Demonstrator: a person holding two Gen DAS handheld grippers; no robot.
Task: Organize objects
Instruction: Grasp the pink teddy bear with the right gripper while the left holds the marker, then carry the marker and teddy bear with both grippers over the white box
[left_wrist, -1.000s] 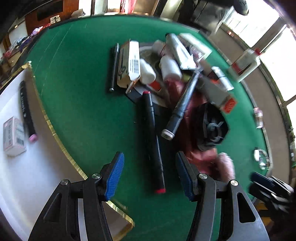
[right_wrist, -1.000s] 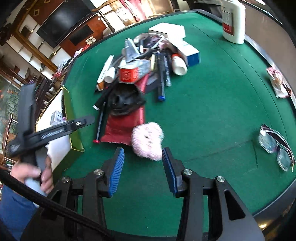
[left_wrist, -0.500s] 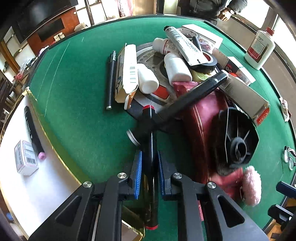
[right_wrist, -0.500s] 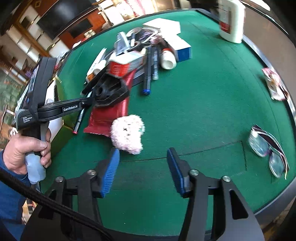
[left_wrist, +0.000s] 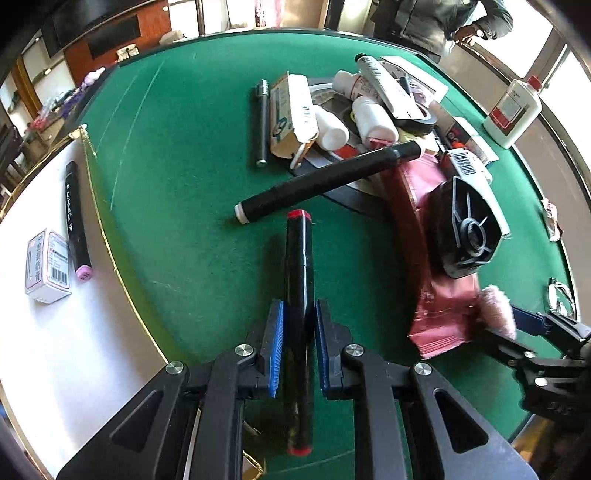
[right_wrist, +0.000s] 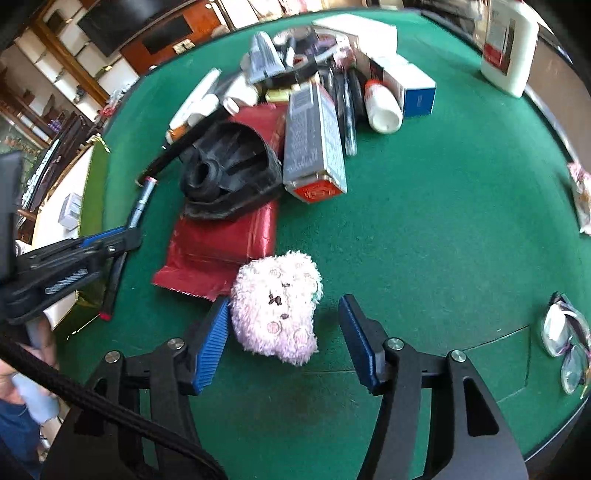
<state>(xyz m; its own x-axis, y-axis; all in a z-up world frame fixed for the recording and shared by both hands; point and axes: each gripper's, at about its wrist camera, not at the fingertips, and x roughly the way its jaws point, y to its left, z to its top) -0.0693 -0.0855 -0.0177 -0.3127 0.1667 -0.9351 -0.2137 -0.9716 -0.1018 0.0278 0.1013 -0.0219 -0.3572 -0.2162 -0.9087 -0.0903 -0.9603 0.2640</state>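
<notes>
My left gripper (left_wrist: 298, 325) is shut on a black marker with red ends (left_wrist: 299, 258), held above the green felt, clear of the pile. The same marker (right_wrist: 138, 206) and left gripper (right_wrist: 110, 240) show at the left of the right wrist view. My right gripper (right_wrist: 282, 325) is open around a pink plush toy (right_wrist: 277, 302) on the felt; its left pad is close to the toy, its right pad apart. The plush (left_wrist: 496, 308) and right gripper (left_wrist: 532, 321) appear at the right of the left wrist view.
A pile lies mid-table: black marker with white end (left_wrist: 325, 181), red foil pack (right_wrist: 225, 240), black plastic part (right_wrist: 229, 166), boxes, white bottles, tubes. A white tray (left_wrist: 48, 332) with gold rim holds a marker (left_wrist: 75, 218) and small box (left_wrist: 48, 269). Glasses (right_wrist: 565, 343) lie right. Glue bottle (left_wrist: 513, 109) stands far right.
My left gripper closed on the red-ended marker and lifted it back out of the pile. My right gripper opened wider and moved forward around the pink plush.
</notes>
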